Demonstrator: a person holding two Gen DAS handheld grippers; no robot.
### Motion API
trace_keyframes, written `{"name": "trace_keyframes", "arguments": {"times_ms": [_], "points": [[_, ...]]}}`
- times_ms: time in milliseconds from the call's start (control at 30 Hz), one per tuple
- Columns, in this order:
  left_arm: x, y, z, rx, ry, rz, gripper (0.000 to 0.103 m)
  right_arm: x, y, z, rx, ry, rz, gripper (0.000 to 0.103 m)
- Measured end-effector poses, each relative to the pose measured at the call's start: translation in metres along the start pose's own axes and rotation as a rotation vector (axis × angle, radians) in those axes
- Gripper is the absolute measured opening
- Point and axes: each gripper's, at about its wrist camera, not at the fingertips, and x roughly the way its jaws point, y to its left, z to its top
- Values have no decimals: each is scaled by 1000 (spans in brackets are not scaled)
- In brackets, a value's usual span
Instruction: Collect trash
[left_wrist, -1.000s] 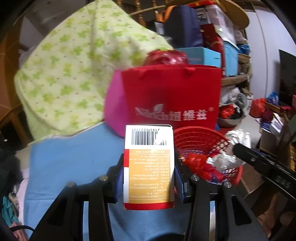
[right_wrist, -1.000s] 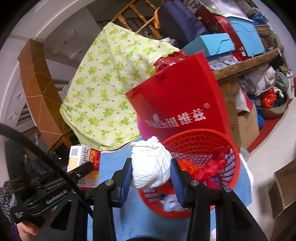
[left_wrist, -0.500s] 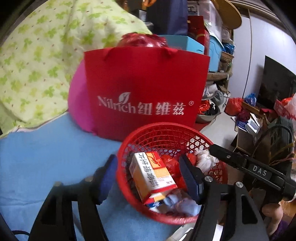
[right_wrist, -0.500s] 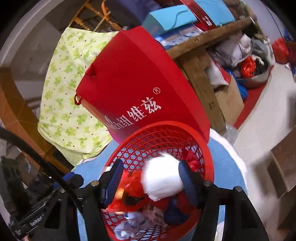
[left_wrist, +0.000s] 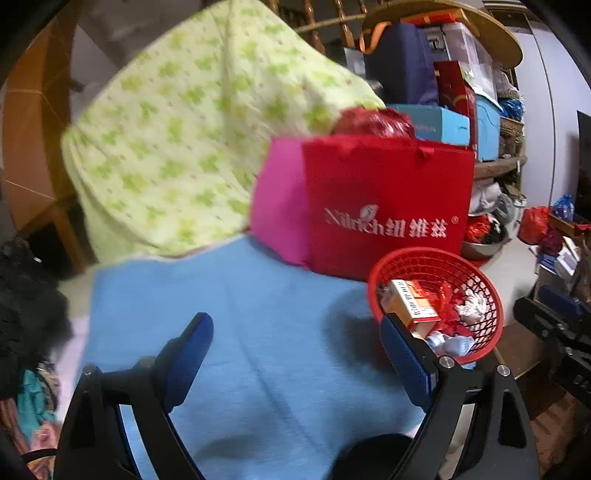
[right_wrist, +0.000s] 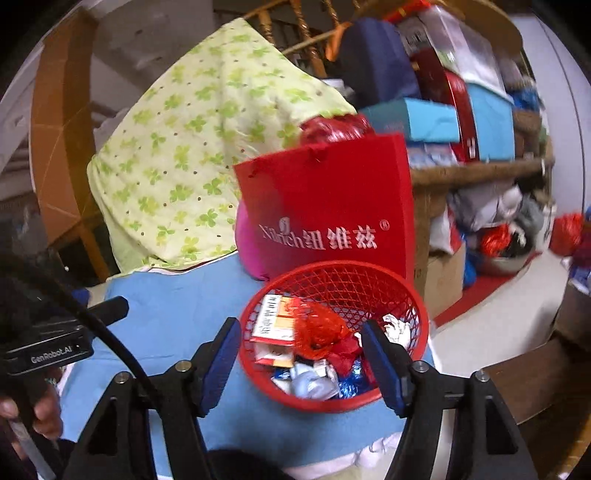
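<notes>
Sitting inside the red basket (right_wrist: 334, 332): an orange-and-white carton (right_wrist: 275, 328) lying on its side at the left, long axis running from near to far; a crumpled white wad (right_wrist: 397, 326) against the right wall; red wrapping (right_wrist: 321, 328) and pale scraps between them. Resting at the right end of the blue cloth (left_wrist: 258, 332) over the worktop, just in front of a red shopping bag (right_wrist: 332, 206), with a green-patterned quilt (left_wrist: 192, 140) heaped far left.

Hovering just above the near rim: the right gripper (right_wrist: 295, 354), jaws empty and opening, the basket's middle showing between them. Set well to the left: the left gripper (left_wrist: 295, 354), jaws wide apart, opening too, nothing between them but bare cloth; basket seen at right, just past the right-hand jaw.

Judging from these views, no loose trash left on the visible stretch of cloth, so nothing lying ahead of either pair of jaws to reach for. Probably nearer to any further piece on the left half of the cloth: the left gripper, already out over it. Better placed for anything by the basket: the right one.
</notes>
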Motion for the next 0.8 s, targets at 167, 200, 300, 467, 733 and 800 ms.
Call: {"name": "trace_keyframes", "arguments": {"times_ms": [167,200,300,467,733,800], "points": [[-29,11,-2,11,-15,45,92,-34,38,6,-68,-26,-47,76],[-34,12,-3,8,-17,52,92,-38,43,5,-73,-27,-60,76],[-43,16,-6,-5,-12,67,96,-48,53,2,-69,-13,-87,78],[-60,18,-12,-2,-30,83,99,-54,60,-7,-76,39,-134,78],[-71,19,-17,-11,-20,86,99,-66,56,-2,-31,16,-146,78],[-73,19,-18,-10,-21,86,99,-69,56,-2,-27,11,-150,78]]}}
